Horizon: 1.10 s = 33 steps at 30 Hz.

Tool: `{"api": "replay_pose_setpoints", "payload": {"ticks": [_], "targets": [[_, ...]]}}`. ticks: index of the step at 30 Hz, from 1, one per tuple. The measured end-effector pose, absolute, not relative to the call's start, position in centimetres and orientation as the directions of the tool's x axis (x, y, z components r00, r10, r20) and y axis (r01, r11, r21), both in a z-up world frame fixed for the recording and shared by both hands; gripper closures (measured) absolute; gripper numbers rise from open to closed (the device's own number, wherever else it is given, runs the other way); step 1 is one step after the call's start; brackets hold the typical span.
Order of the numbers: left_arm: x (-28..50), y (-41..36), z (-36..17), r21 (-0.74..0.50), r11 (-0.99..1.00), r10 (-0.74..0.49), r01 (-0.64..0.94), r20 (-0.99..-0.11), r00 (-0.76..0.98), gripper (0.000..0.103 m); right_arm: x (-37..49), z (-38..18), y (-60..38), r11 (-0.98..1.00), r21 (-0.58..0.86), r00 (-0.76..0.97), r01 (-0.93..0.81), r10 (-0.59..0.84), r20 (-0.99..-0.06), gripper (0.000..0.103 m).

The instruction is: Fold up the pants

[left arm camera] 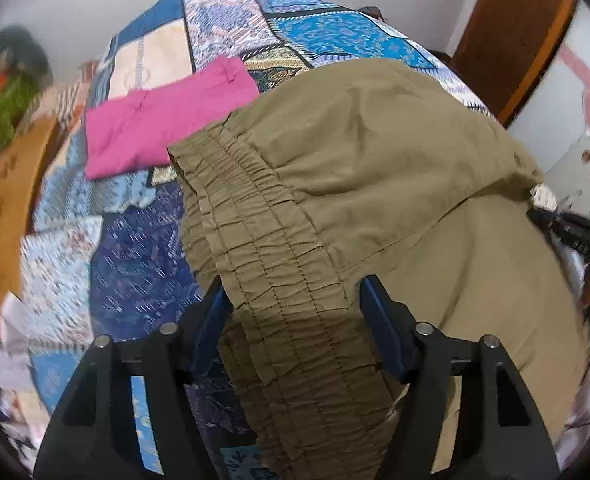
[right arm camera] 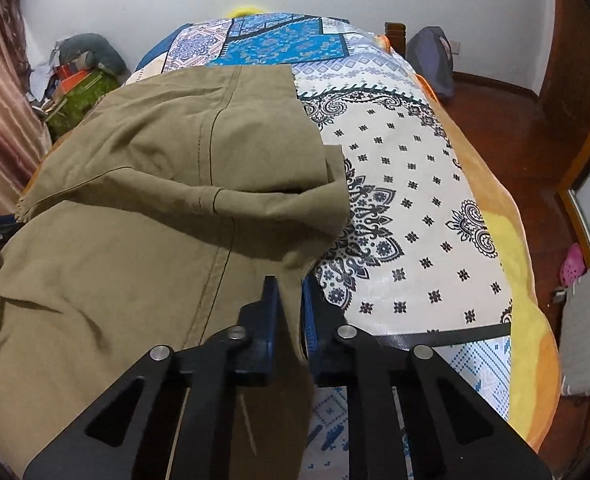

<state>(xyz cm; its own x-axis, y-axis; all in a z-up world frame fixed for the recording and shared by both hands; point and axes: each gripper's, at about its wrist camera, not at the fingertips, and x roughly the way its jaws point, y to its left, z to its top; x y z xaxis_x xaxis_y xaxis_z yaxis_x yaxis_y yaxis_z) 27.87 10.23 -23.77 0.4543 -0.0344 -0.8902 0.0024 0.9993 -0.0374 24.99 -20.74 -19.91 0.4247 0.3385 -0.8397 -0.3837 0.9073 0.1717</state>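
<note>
Khaki pants [left arm camera: 375, 168] lie folded over on the patchwork bedspread [left arm camera: 143, 248]. Their gathered elastic waistband [left arm camera: 271, 264] runs between the wide-apart fingers of my left gripper [left arm camera: 295, 300], which is open around it. In the right wrist view the pants [right arm camera: 135, 208] cover the left half, with a fold lying across them. My right gripper [right arm camera: 291, 292] is shut on the pants' right edge, with khaki cloth pinched between its blue pads [right arm camera: 271, 304].
A folded pink garment [left arm camera: 163, 124] lies on the bed beyond the waistband. The bed's right edge with an orange blanket [right arm camera: 535, 320] drops to a wooden floor [right arm camera: 507, 120]. Clutter and a green bag [right arm camera: 79, 100] sit at the far left. A wooden door [left arm camera: 511, 32] stands at the right.
</note>
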Motion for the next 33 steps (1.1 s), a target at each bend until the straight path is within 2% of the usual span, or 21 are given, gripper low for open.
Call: {"api": "replay_pose_setpoints", "payload": {"ticks": [4, 11, 16, 18, 20, 25, 31, 33], "targets": [[27.8, 10.8, -23.8, -0.013, 1.000, -0.007, -0.011, -0.887, 0.462, 0.038, 24.2, -19.7, -20.3, 0.908, 0.130, 0.427, -0.399, 0.310, -0.849, 0.094], [27.6, 12.3, -23.8, -0.126, 0.991, -0.092, -0.048, -0.892, 0.442, 0.038, 25.0, -19.4, -21.4, 0.910, 0.215, 0.358, -0.356, 0.345, -0.867, 0.091], [27.3, 12.8, -21.6, -0.142, 0.989, -0.100, -0.051, -0.871, 0.482, 0.038, 24.7, -17.2, -22.5, 0.915, 0.228, 0.412, -0.332, 0.358, -0.838, 0.080], [27.9, 13.0, -21.1, -0.141, 0.989, -0.097, -0.054, -0.868, 0.488, 0.036, 25.2, -16.1, -22.8, 0.917, 0.233, 0.448, -0.324, 0.365, -0.816, 0.064], [28.8, 13.3, -21.0, -0.135, 0.989, -0.087, -0.065, -0.868, 0.488, 0.035, 25.9, -15.4, -22.6, 0.919, 0.220, 0.483, -0.326, 0.362, -0.798, 0.058], [31.4, 13.1, -22.8, -0.177, 0.983, -0.142, -0.045, -0.896, 0.421, 0.030, 28.9, -15.7, -20.6, 0.917, 0.177, 0.492, -0.358, 0.346, -0.799, 0.058], [32.3, 11.9, -24.2, -0.130, 0.991, -0.111, -0.016, -0.901, 0.419, 0.030, 31.5, -18.7, -18.3, 0.889, 0.219, 0.422, -0.402, 0.393, -0.817, 0.059], [32.4, 11.8, -24.1, -0.126, 0.992, -0.107, -0.015, -0.895, 0.433, 0.030, 31.5, -19.0, -17.9, 0.884, 0.218, 0.422, -0.414, 0.399, -0.814, 0.073]]}}
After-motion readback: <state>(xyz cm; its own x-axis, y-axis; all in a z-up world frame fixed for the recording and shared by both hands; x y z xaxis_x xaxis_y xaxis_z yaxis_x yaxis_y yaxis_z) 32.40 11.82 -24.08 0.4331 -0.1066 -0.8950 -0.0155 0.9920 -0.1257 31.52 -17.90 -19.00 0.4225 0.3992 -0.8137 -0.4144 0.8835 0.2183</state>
